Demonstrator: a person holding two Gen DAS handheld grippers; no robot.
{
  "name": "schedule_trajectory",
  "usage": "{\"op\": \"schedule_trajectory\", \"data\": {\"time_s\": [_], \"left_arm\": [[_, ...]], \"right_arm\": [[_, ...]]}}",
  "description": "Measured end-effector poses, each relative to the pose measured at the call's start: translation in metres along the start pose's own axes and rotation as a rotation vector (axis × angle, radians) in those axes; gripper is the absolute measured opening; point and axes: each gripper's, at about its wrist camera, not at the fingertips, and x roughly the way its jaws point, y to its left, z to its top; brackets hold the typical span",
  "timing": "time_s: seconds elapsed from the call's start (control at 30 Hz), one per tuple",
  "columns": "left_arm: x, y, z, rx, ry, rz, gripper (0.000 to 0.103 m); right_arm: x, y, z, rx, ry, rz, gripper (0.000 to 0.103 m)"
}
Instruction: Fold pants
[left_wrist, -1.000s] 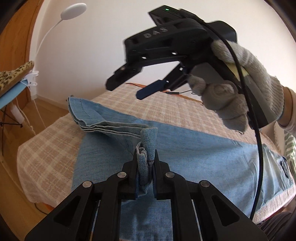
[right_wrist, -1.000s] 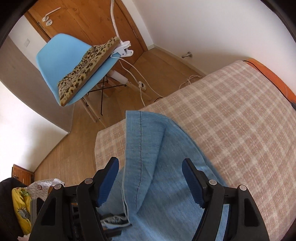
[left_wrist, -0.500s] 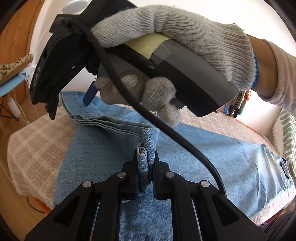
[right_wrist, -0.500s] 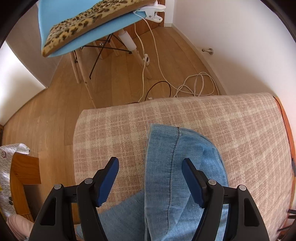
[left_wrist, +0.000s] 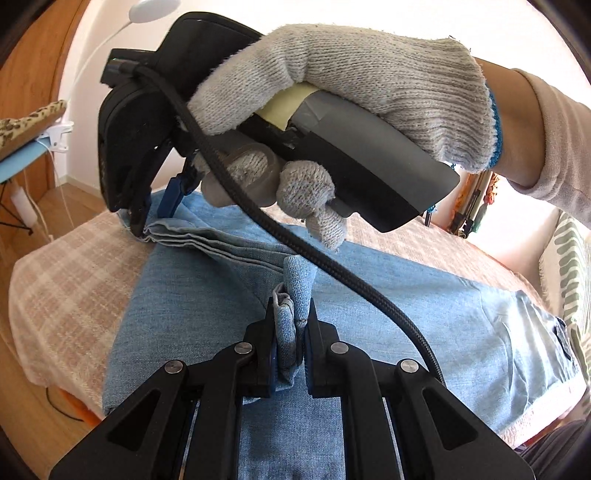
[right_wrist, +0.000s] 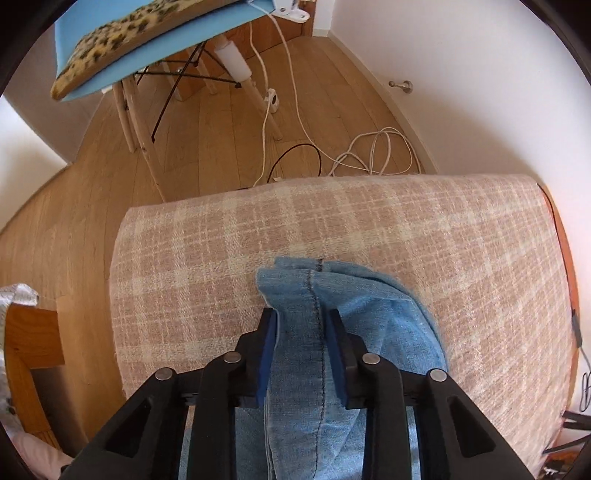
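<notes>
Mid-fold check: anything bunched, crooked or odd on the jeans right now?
Nothing damaged. The jeans lie fairly flat on the checked blanket, but the hem end is bunched where the right hand-held gripper clamps it. The left hand-held gripper pinches another wad.

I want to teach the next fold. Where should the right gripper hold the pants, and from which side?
The stacked hem end of the pants, at the far corner. The right gripper comes from above along the leg, straddling the dark seam: there the layers lie together at the edge, so one pinch takes all.
</notes>
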Motion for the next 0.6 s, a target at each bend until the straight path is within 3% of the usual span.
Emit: {"op": "schedule_trajectory", "data": {"time_s": [0.2,0.3,0.47,0.53,0.6], "left_arm": [[-0.009,-0.006,0.005,0.028,-0.013,-0.006,0.009],[-0.006,-0.015,0.003,0.055,0.000,-0.002,0.009],[0.002,-0.026,0.001,0.067,0.013,-0.003,0.009],[0.005,-0.029,0.001,0.083,0.018,-0.001,0.009],[0.010,-0.033,0.000,0.097,0.033,0.002,0.009]], "right_arm": [[-0.031,-0.040,-0.020,0.128,-0.086,0.087,0.016],[-0.038,-0.046,-0.029,0.145,-0.090,0.141,0.030],[-0.037,-0.039,-0.036,0.101,-0.086,0.084,0.021],[-0.038,-0.042,-0.038,0.116,-0.091,0.117,0.026],[-0.042,-0.040,-0.041,0.128,-0.099,0.147,0.044]]}}
